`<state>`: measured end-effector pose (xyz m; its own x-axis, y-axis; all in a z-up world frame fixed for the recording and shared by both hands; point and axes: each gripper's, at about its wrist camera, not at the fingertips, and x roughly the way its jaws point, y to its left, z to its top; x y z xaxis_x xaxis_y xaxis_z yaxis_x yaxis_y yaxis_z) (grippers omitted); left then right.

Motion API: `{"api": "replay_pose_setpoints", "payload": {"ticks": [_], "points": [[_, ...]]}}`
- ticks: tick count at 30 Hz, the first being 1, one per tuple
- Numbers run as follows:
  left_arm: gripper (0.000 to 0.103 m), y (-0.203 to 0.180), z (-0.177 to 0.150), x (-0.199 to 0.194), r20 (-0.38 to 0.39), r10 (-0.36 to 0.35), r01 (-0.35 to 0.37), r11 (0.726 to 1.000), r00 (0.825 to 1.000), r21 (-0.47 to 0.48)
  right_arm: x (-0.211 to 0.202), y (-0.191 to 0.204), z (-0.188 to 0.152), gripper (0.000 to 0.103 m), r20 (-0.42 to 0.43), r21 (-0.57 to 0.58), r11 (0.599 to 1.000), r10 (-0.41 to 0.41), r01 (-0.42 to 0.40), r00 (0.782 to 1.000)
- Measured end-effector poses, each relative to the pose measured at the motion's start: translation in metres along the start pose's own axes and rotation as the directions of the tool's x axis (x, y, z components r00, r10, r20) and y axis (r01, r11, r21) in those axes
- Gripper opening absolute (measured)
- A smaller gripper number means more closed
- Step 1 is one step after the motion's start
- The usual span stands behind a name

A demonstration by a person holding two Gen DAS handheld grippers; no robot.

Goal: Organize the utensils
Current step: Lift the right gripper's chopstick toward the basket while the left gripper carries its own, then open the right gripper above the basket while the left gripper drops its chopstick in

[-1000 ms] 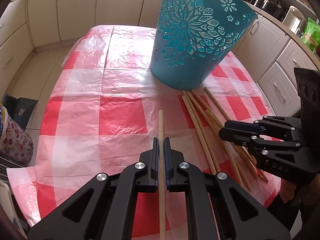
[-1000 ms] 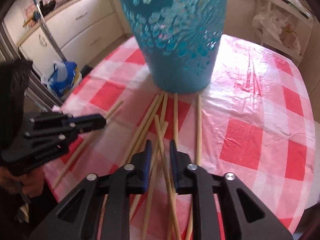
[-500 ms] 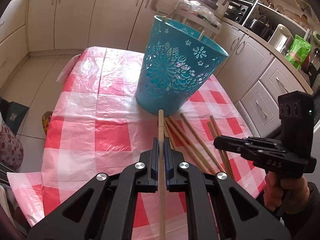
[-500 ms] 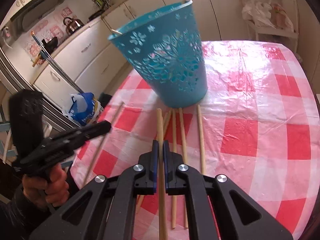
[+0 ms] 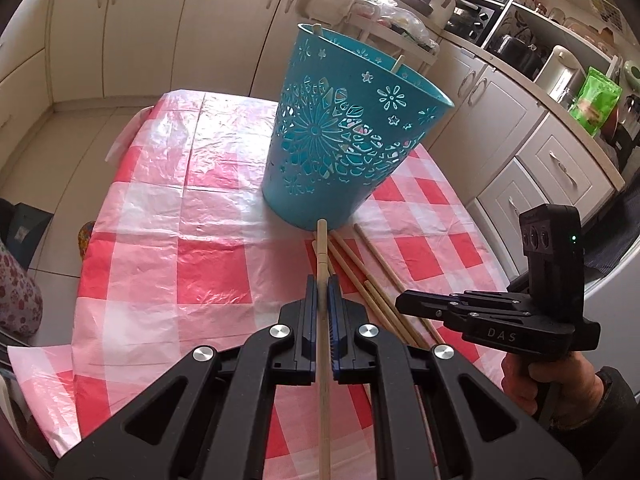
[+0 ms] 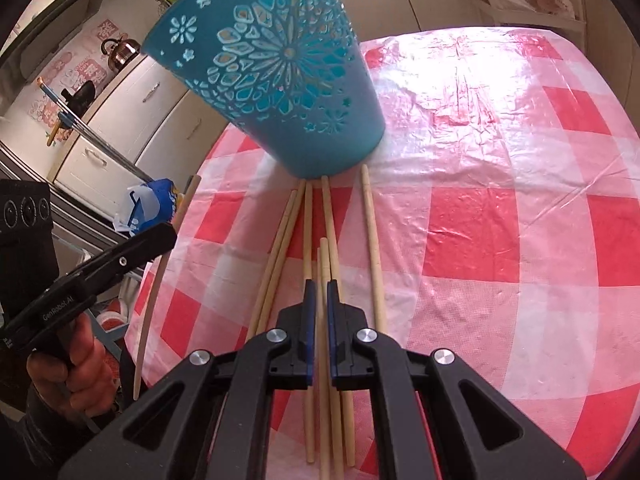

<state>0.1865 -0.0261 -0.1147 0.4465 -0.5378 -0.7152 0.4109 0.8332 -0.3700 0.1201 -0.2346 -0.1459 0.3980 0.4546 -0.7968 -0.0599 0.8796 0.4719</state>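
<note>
Long pale wooden sticks [image 6: 308,240] lie in a loose bunch on the tabletop with the red and white checked plastic cloth [image 6: 500,232]. Their far ends reach up to the foot of the tall blue plastic basket with flower-shaped holes [image 6: 280,80], and their long sides run from the basket back toward me. One more stick [image 6: 160,272] lies apart at the left edge of the tabletop, partly hanging over it. The cloth to the right of the bunch is bare, and so is the wide part left of the basket in my left view. The basket [image 5: 344,140] stands upright near the middle, and two stick tips poke out over its rim.

My left claw [image 5: 322,300] is pinched tight on one thin wooden stick [image 5: 322,248]. That stick points straight ahead along the fingers, and its far tip sits in front of the bottom of the basket. It is up off the cloth.

My right claw [image 6: 318,304] is pinched on another wooden stick [image 6: 323,268], which also points ahead toward the basket, over the bunch. I cannot tell if it touches the sticks under it.

Each claw shows up in the other view, off to the side near the tabletop edge.
</note>
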Motion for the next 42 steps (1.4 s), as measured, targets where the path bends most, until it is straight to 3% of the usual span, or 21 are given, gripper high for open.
{"api": "replay_pose_setpoints", "payload": {"ticks": [3,9,13,15,16,18,19,21,22,26,28,30,32,35,40,42], "points": [[0.005,0.000,-0.001,0.001,-0.003,-0.001,0.001,1.000,1.000,0.001,0.000,0.002,0.001,0.006,-0.004,-0.003,1.000,0.013,-0.013,1.000],[0.005,-0.001,-0.001,0.002,-0.003,-0.001,0.001,1.000,1.000,0.002,0.004,0.011,0.005,0.007,-0.012,-0.076,0.995,-0.066,0.065,0.998],[0.005,-0.002,-0.002,0.002,-0.002,-0.004,0.004,1.000,1.000,0.003,-0.005,0.009,0.011,0.008,0.035,-0.085,0.988,-0.128,0.130,0.991],[0.005,-0.002,-0.002,0.004,-0.003,-0.005,0.005,1.000,1.000,0.002,-0.003,0.007,0.017,0.018,0.033,-0.081,0.984,-0.155,0.158,0.987],[0.005,-0.002,-0.002,0.004,-0.003,-0.006,0.006,1.000,1.000,0.000,0.001,0.007,0.020,0.030,0.028,-0.090,0.980,-0.175,0.177,0.984],[0.005,-0.002,-0.001,0.005,-0.001,-0.013,0.013,1.000,1.000,-0.008,0.008,0.011,0.024,0.035,0.023,-0.140,0.965,-0.222,0.223,0.975],[0.005,-0.001,-0.001,0.004,0.001,-0.016,0.016,1.000,1.000,-0.010,0.014,0.014,0.026,0.035,0.019,-0.167,0.955,-0.247,0.247,0.969],[0.005,-0.002,0.001,0.002,0.009,-0.026,0.026,1.000,1.000,-0.012,0.022,0.020,0.025,0.020,0.035,-0.236,0.918,-0.321,0.320,0.947],[0.005,-0.002,0.002,-0.001,0.019,-0.035,0.035,0.999,0.999,-0.012,0.024,0.022,0.025,0.007,0.040,-0.261,0.902,-0.345,0.343,0.938],[0.005,-0.004,0.011,-0.015,0.065,-0.069,0.071,0.997,0.995,-0.020,0.007,0.013,0.023,0.006,0.056,-0.178,0.939,-0.289,0.294,0.956],[0.005,-0.003,0.017,-0.025,0.104,-0.095,0.099,0.995,0.990,-0.030,-0.018,0.006,0.021,0.006,0.105,-0.075,0.976,-0.196,0.205,0.975],[0.005,-0.005,0.025,-0.036,0.149,-0.117,0.123,0.992,0.982,-0.033,-0.046,0.002,0.023,0.006,0.192,0.011,0.997,-0.077,0.076,0.978],[0.005,-0.009,0.038,-0.049,0.206,-0.139,0.149,0.988,0.968,-0.030,-0.077,0.007,0.030,0.006,0.314,0.044,0.998,0.023,-0.039,0.949],[0.005,-0.018,0.062,-0.067,0.296,-0.156,0.167,0.986,0.942,-0.010,-0.119,0.025,0.052,0.006,0.495,0.018,0.990,0.111,-0.138,0.862],[0.005,-0.035,0.111,-0.086,0.444,-0.160,0.168,0.986,0.882,0.023,-0.150,0.063,0.100,0.006,0.700,-0.047,0.987,0.142,-0.153,0.700],[0.005,-0.041,0.129,-0.088,0.486,-0.161,0.164,0.986,0.859,0.037,-0.150,0.073,0.118,0.006,0.742,-0.053,0.992,0.117,-0.116,0.660]]}}
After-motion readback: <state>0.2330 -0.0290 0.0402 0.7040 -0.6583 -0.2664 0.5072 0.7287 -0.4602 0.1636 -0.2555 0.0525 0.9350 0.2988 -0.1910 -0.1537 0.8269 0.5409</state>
